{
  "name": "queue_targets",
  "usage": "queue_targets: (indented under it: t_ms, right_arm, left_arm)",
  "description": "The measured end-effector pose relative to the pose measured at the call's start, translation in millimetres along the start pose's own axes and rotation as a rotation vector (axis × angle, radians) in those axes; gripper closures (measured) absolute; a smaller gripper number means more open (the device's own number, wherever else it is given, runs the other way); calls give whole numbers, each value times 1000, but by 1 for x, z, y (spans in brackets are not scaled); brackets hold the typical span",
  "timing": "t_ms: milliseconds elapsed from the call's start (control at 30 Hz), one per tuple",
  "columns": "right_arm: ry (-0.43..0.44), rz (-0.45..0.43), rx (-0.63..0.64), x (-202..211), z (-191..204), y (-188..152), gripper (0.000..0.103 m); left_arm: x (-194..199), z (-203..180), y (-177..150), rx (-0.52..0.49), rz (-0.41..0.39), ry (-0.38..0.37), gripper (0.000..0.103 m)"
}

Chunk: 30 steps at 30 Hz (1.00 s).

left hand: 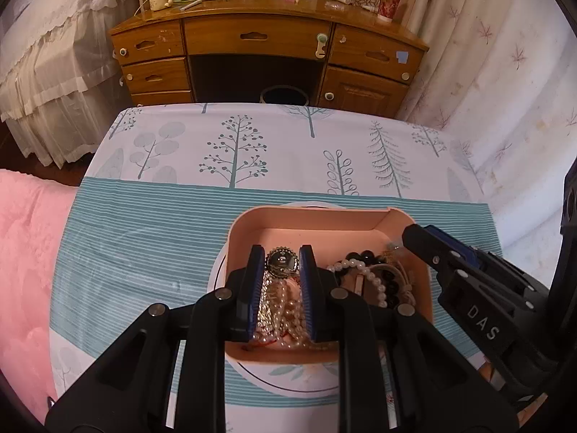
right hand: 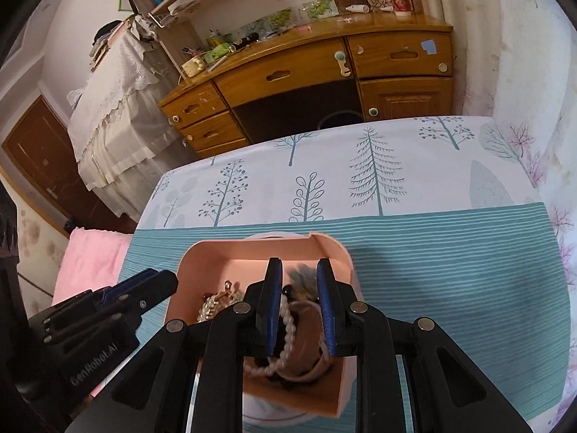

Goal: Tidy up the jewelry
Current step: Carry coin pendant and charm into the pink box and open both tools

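Observation:
A pink square box [left hand: 313, 220] stands on a white plate [left hand: 216, 270] on the table. It holds tangled jewelry: a round dark pendant on gold and pearl chains [left hand: 283, 261], a pearl bracelet [left hand: 375, 281] and black beads [left hand: 360, 256]. My left gripper [left hand: 281, 252] is open over the box's left half, its fingers either side of the pendant. My right gripper [right hand: 299, 267] is open over the box [right hand: 223, 249], with the pearl bracelet [right hand: 288, 332] between its fingers. Gold chains [right hand: 212, 306] lie left of it. Each gripper shows in the other's view.
The table wears a teal striped cloth with tree prints [left hand: 238, 151]. A wooden desk with drawers [left hand: 259, 36] and cluttered top stands beyond it. A pink blanket [left hand: 25, 252] lies at the left, curtains [left hand: 505, 72] at the right.

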State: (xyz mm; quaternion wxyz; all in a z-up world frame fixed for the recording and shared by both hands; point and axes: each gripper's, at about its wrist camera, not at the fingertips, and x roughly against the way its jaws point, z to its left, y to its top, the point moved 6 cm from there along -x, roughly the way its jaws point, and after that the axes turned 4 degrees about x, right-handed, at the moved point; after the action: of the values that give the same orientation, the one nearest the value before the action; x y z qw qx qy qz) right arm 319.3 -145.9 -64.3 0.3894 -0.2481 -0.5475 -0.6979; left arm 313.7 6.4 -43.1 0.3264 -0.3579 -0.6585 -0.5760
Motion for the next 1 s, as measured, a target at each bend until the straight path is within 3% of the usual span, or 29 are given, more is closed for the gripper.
queue_targets:
  t_ms: [133,200,267,333,533,700,1000]
  right_arm:
    - [0,4,-17,-10,-3,0,73]
    - [8,6,-20,-10,-3,-2,73]
    - [23,7,-30,-6,-5,-6,73]
    - [32,4,-33,-1,-5,-11,73]
    - [8,20,-5,21,-7,-30,73]
    - [-19,33,38,48,-8,-56,73]
    - [-10,24,49,94,-16,-102,73]
  left_arm:
    - [-8,0,-4,0,31,-11,84]
    - [-9,2,-7,-2,36,-14,77]
    - [-8,6,-10,3,32,-14,59]
    - [-5,10,-13,10,20,-9,53]
    - [7,16,-31,15,28,-12,53]
    - [24,13,-52,-6,13,30,53]
    - [56,-15,-89,-36,-15,-24,53]
